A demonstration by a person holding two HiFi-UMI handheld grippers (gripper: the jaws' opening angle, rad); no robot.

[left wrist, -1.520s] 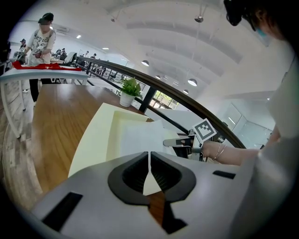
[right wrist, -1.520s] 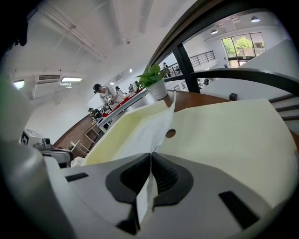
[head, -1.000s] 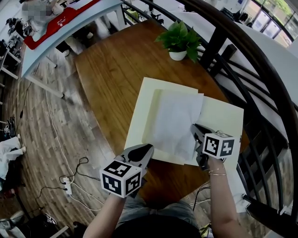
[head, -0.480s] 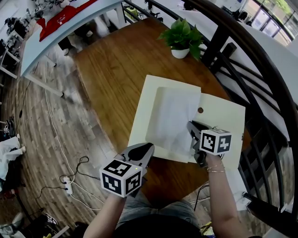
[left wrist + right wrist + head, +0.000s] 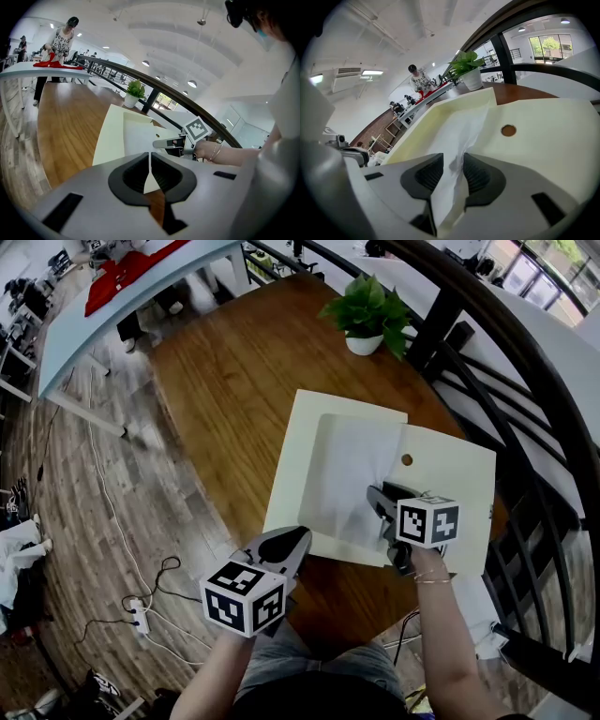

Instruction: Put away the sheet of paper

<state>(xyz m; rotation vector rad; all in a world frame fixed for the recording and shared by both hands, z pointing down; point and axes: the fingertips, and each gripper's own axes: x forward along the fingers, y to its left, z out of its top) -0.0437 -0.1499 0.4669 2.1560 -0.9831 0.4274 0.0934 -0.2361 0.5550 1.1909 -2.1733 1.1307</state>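
Right gripper view: R claw (image 5: 452, 162) just parted, paper (image 5: 458, 129) edge between; L claw (image 5: 150, 157) together.

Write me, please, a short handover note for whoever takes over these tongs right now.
Left tongs: shut at the near corner of the cream folder; I cannot tell whether they pinch it.
Right tongs: open, jaws just been opening, with the edge of the white sheet of paper loose between them.
Things: the sheet lies on the folder's left half; the folder is open flat on the wooden table.
Done: sheet laid on the folder and released.
Left: probably draw the right tongs clear and fold the right half over.
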